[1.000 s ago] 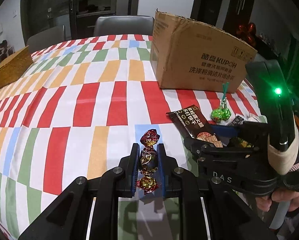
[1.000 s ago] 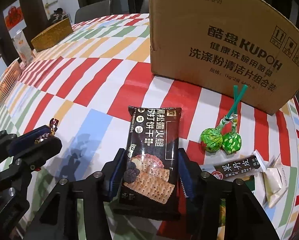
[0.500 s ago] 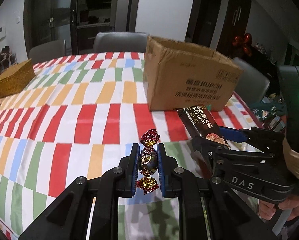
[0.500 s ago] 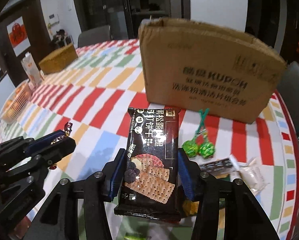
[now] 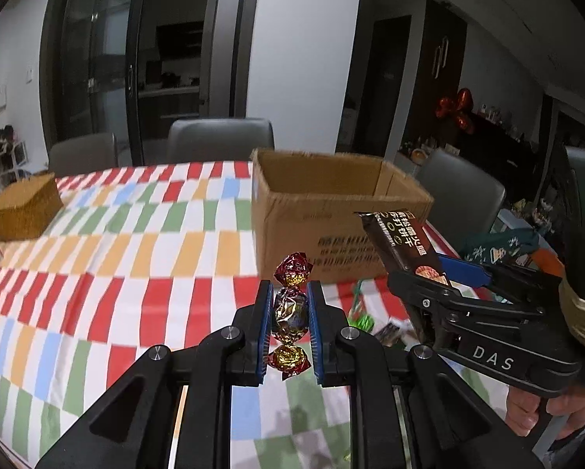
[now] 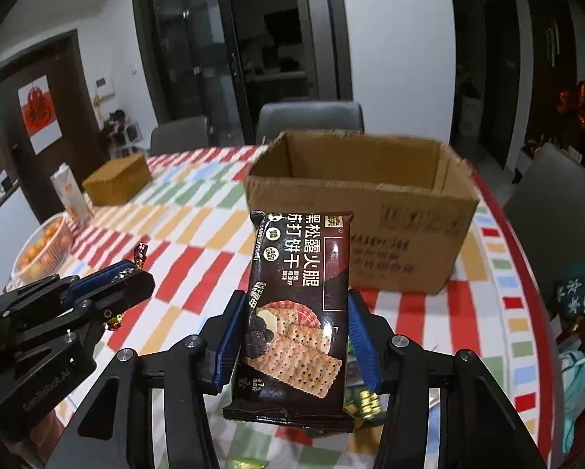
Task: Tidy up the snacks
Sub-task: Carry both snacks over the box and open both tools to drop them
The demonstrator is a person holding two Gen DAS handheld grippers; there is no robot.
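Note:
My left gripper (image 5: 290, 314) is shut on a red-and-gold foil candy (image 5: 290, 312), held above the striped tablecloth. My right gripper (image 6: 294, 312) is shut on a dark cracker packet (image 6: 298, 293), also raised. The open cardboard box (image 5: 331, 211) stands ahead on the table; it also shows in the right wrist view (image 6: 358, 211), its top open and its inside showing bare cardboard walls. The right gripper (image 5: 421, 285) with its packet (image 5: 403, 240) appears at the right of the left wrist view. The left gripper (image 6: 130, 277) shows at the left of the right wrist view.
A woven basket (image 5: 22, 207) sits far left on the table. A bowl of orange snacks (image 6: 38, 254) and a carton (image 6: 69, 191) stand at the left edge. Green lollipops (image 5: 360, 318) and small packets lie below the box. Grey chairs (image 5: 220, 138) stand behind.
Both grippers have risen with their snacks and tilted up, so the box's open top now shows. The table snacks have dropped low in both views.

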